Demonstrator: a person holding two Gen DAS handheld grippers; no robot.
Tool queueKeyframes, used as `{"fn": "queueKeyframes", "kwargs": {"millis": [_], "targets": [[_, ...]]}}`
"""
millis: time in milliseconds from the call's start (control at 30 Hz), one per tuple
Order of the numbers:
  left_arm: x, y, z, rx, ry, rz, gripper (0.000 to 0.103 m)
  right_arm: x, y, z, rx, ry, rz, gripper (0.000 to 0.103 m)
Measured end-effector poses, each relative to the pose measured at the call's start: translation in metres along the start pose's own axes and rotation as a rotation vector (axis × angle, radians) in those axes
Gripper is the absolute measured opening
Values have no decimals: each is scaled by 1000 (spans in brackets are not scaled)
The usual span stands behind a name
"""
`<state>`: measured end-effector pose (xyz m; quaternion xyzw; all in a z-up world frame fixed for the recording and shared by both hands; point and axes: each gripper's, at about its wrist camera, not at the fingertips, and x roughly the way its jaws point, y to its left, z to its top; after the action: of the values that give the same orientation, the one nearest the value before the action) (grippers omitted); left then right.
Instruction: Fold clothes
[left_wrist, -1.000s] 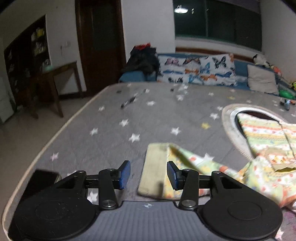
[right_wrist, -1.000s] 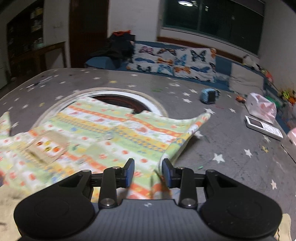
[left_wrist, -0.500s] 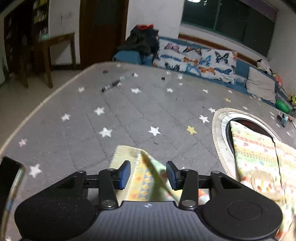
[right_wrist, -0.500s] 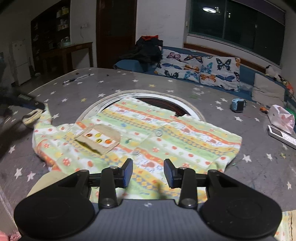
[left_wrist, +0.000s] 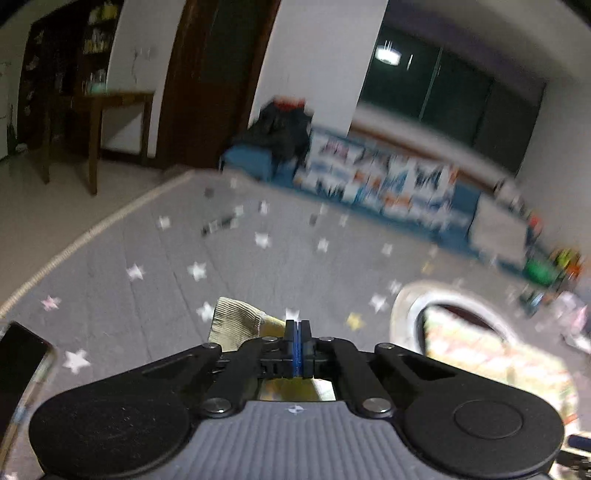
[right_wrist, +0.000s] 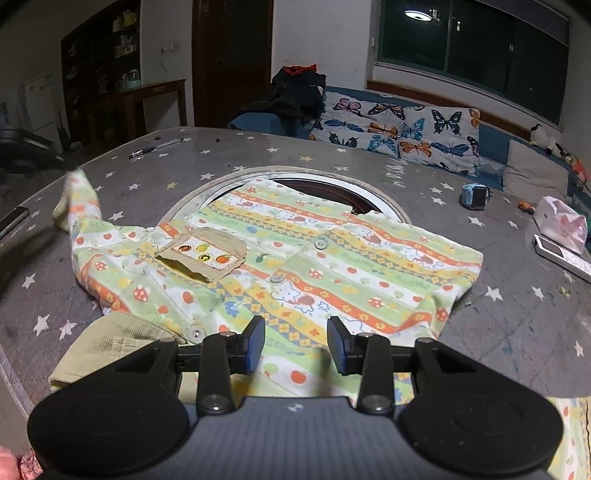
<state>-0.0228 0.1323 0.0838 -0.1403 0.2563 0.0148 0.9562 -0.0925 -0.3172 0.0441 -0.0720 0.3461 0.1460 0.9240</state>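
While the grey star-patterned mat (right_wrist: 498, 325) is filling most of both views, the patterned shirt (right_wrist: 295, 258) is lying spread flat across its middle in the right wrist view, partly overlapping the round white-rimmed opening (right_wrist: 207, 192) at 12 o'clock from the shirt's centre. The shirt's beige chest pocket (right_wrist: 203, 254) is sitting toward 9 o'clock, and one sleeve (right_wrist: 79, 199) is being lifted off the mat at 10 o'clock, blurred. The butterfly-print cushion (right_wrist: 402, 129) is resting along the far edge at 1 o'clock. The right gripper (right_wrist: 296, 345) is hovering over the shirt's near hem at 6 o'clock, its jaws standing wide apart and gripping nothing. In the blurred left wrist view, the left gripper (left_wrist: 294, 341) is pinching the sleeve, the jaws pressed together on the fabric, with the ribbed beige cuff (left_wrist: 232, 323) sticking out at 10 o'clock from the fingertips.
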Motion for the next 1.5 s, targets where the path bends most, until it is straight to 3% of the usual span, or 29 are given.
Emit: {"fn": "queueKeyframes", "kwargs": {"millis": [133,200,300,400,467,600,700,833,967,1067,1133,1167,1200,1400,1500], "targets": [[-48,29,-12,16,-141,22,0,-2,-1,-4,7,4,0,37],[-63,44,-23,23,-148,51,0,-1,-1,-8,7,17,0,37],[-62,70,-37,-26,-44,123,0,-1,2,-10,-3,34,11,37],[-55,89,-44,-141,38,109,0,-3,14,-6,-38,25,34,37],[-50,93,-43,-181,46,108,3,-6,24,-1,-64,10,62,37],[-35,77,-43,-115,72,129,12,-6,54,1,-140,18,141,37],[-22,61,-45,-35,98,144,13,-5,77,2,-201,29,202,37],[2,43,-55,80,129,209,34,-3,107,1,-274,45,280,37],[9,35,-56,124,124,225,32,-5,120,-9,-304,51,275,38],[6,31,-51,131,90,233,13,-3,119,-13,-299,59,247,37],[4,29,-47,136,67,238,8,-3,117,-14,-291,62,242,31],[2,27,-45,138,56,241,8,-3,115,-14,-286,62,238,16],[1,26,-44,141,45,243,7,-4,113,-14,-278,60,235,12],[-10,19,-32,151,-29,252,7,-27,79,1,-135,28,289,8],[-15,16,-30,175,-48,248,7,-31,71,5,-125,72,364,13]]}}
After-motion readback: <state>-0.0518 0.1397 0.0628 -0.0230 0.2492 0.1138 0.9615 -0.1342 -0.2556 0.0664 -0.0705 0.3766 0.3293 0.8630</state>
